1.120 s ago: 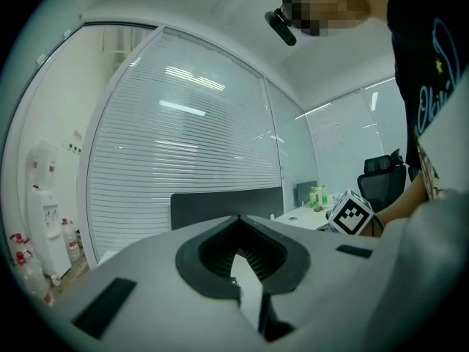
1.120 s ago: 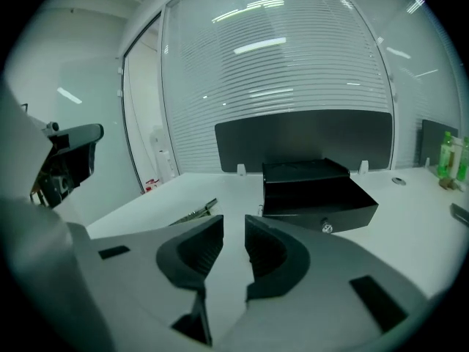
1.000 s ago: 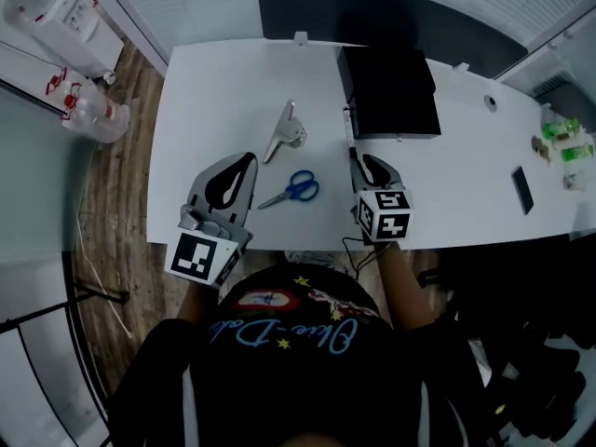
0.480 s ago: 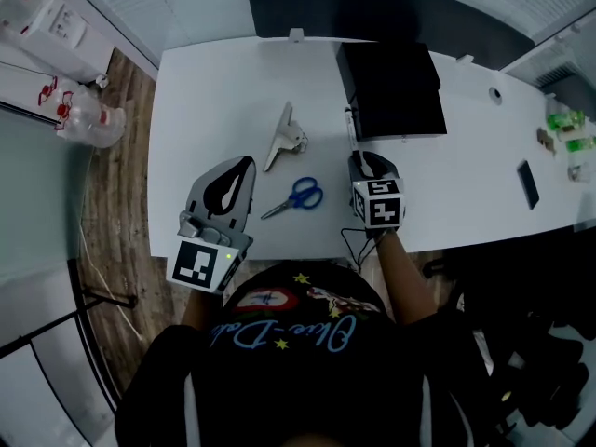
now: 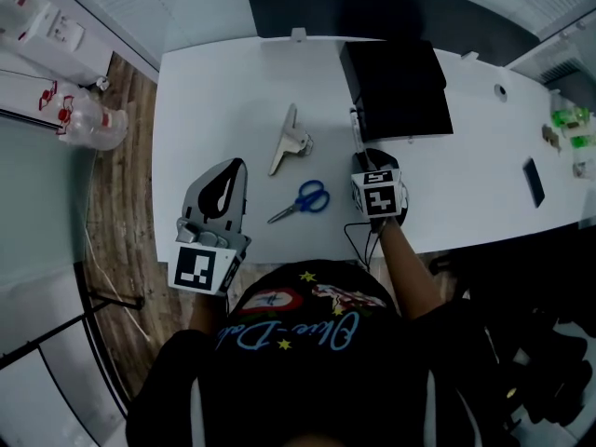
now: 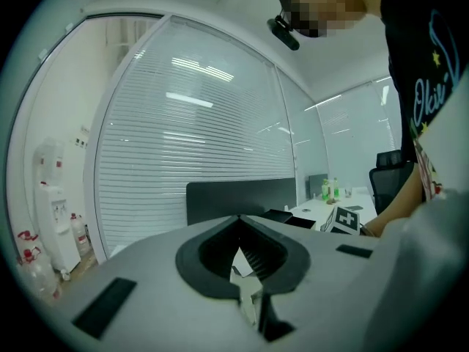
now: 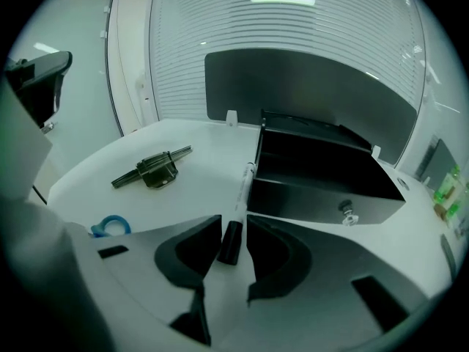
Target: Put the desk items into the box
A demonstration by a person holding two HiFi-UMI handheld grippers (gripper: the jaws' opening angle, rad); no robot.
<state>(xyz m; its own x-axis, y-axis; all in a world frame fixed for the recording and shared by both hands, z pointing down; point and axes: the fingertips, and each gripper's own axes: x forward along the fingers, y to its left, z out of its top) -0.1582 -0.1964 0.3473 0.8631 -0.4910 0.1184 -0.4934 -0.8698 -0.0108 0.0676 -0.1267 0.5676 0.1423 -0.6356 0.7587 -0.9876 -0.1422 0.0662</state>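
On the white desk [image 5: 214,91] my right gripper [image 7: 234,220] has come down, jaws apart but just narrowing around the marker [image 7: 241,196], so I can pinch it next.

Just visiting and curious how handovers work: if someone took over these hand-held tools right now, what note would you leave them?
Left tool: shut, empty, over the desk's near-left part.
Right tool: open, jaws just closing a little, astride the marker's black end, not gripping.
Things: marker lies beside the black box; scissors and metal clip lie on the desk.
Done: nothing seen in the box.
Left: all three items.
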